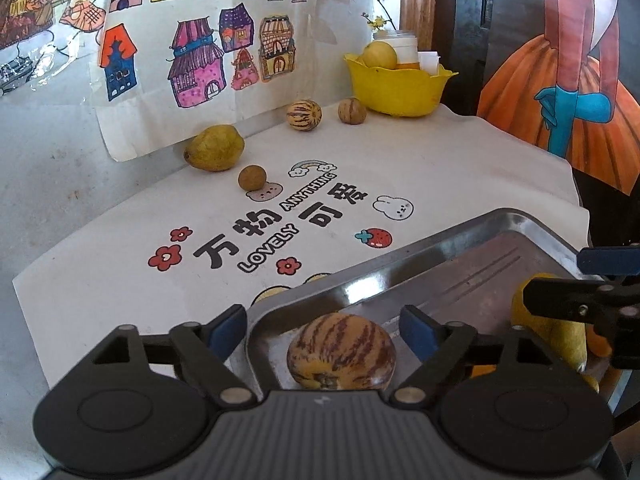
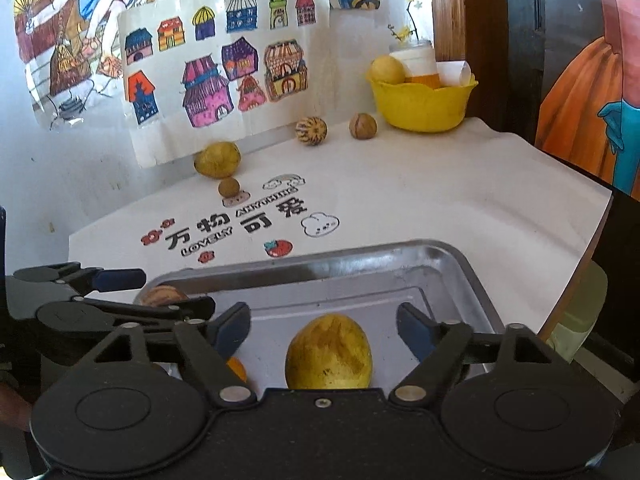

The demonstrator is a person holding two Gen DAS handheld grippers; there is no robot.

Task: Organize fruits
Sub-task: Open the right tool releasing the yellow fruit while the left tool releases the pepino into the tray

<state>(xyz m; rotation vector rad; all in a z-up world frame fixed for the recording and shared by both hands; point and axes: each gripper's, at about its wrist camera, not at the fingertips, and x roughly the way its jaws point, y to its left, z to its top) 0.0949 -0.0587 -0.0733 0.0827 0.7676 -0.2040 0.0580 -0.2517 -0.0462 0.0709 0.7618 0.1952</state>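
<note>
Both my grippers stand released over the shiny steel tray [image 1: 472, 236], striped round melon [image 1: 341, 350] under the left gripper [image 1: 324, 330], yellow oval fruit [image 2: 329, 352] under the right gripper [image 2: 324, 330]; remaining olive-yellow pear-shaped fruit [image 1: 215, 148] lies far-left, nearer my left

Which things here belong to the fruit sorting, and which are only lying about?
Job: metal tray; striped fruit and yellow fruit in it; pear, small brown fruit, two round fruits on the cloth.

Lying about: yellow bowl, house drawings, jar.
</note>
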